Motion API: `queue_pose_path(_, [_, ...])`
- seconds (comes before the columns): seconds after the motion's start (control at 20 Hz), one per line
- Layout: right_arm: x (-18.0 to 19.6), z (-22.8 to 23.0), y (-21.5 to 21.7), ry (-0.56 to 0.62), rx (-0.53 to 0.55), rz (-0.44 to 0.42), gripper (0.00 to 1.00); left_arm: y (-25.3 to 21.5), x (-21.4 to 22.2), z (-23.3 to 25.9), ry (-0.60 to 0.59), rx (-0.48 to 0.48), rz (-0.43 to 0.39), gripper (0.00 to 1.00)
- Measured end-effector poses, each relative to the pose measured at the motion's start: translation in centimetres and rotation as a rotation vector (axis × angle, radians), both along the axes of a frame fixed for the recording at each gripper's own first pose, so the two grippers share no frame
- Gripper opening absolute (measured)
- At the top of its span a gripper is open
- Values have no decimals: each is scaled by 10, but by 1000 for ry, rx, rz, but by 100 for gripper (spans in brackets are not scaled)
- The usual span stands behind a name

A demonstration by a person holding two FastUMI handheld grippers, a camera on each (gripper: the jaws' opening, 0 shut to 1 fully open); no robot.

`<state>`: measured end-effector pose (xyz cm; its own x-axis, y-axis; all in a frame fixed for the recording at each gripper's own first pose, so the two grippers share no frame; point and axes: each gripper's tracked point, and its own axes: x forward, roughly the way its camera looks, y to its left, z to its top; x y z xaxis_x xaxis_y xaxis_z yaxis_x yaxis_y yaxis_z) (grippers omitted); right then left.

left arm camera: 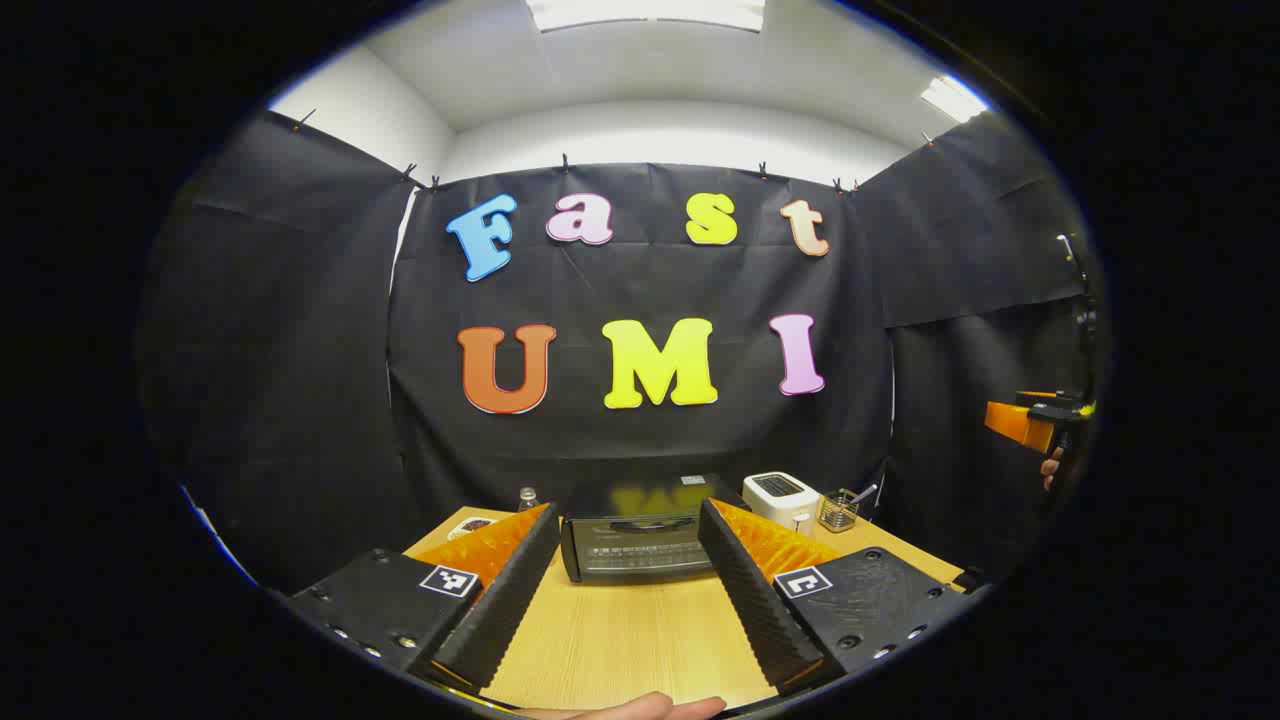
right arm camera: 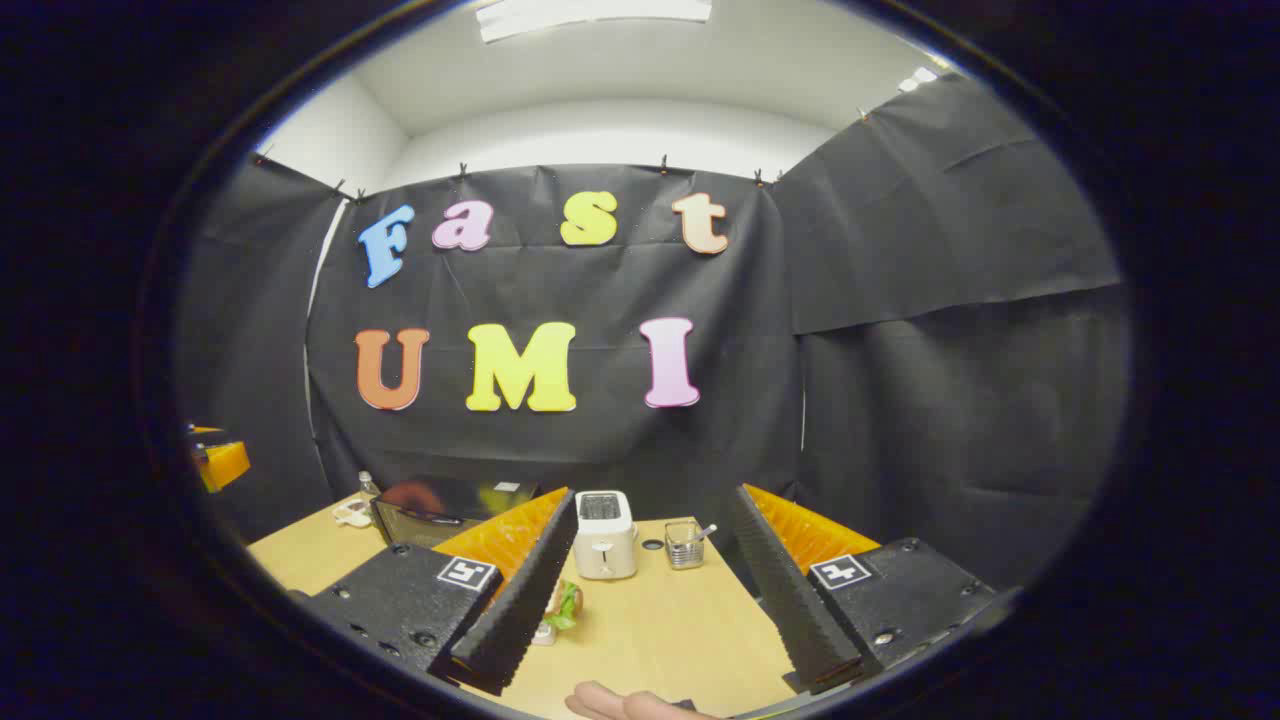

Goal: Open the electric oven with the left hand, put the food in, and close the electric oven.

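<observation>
The oven (left arm camera: 640,535) sits shut at the back of the table (left arm camera: 620,640), framed between the spread fingers of the left gripper (left arm camera: 628,530). The sandwich (right arm camera: 562,606) lies on the table beside the right gripper (right arm camera: 655,515), whose fingers are spread too, near the toaster (right arm camera: 604,535).

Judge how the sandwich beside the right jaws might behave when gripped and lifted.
The sandwich looks soft and layered, with green leaves poking out, so it would likely squash and shed filling under a firm squeeze. It seems light, and the right gripper has ridged jaws, open now, so slipping seems unlikely.
</observation>
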<state>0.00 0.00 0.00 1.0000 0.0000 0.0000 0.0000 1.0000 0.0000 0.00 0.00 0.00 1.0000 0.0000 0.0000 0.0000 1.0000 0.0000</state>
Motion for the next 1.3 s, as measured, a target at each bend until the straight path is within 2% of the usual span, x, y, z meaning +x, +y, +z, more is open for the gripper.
queue_pose_path(0.05, [0,0,-2,-1,0,-2,99,-1,1,-1,3,0,2,92])
queue_pose_path(0.1, [0,2,-5,-7,-5,-4,91,0,1,-2,8,0,7,93])
queue_pose_path(0.25, [-2,3,-12,-16,-11,-17,90,0,6,-3,14,-7,12,95])
queue_pose_path(0.3, [-2,3,-13,-16,-16,-15,99,1,7,-2,9,-7,17,95])
queue_pose_path(0.35, [-2,4,-13,-18,-20,-14,91,1,7,0,5,-5,20,95])
queue_pose_path(0.45, [-3,3,-14,-19,-19,-12,91,-2,8,-1,4,-4,14,95])
queue_pose_path(0.5, [-4,3,-14,-20,-18,-10,99,-3,8,-2,6,-5,10,95])
queue_pose_path(0.8, [-1,1,-19,-41,6,10,99,-6,21,-4,-4,-4,14,95])
queue_pose_path(1.0, [8,3,-27,-72,7,18,99,-17,53,-11,-1,6,6,95])
queue_pose_path(1.3, [29,-1,-30,-107,53,67,99,-42,131,-45,71,12,-12,95])
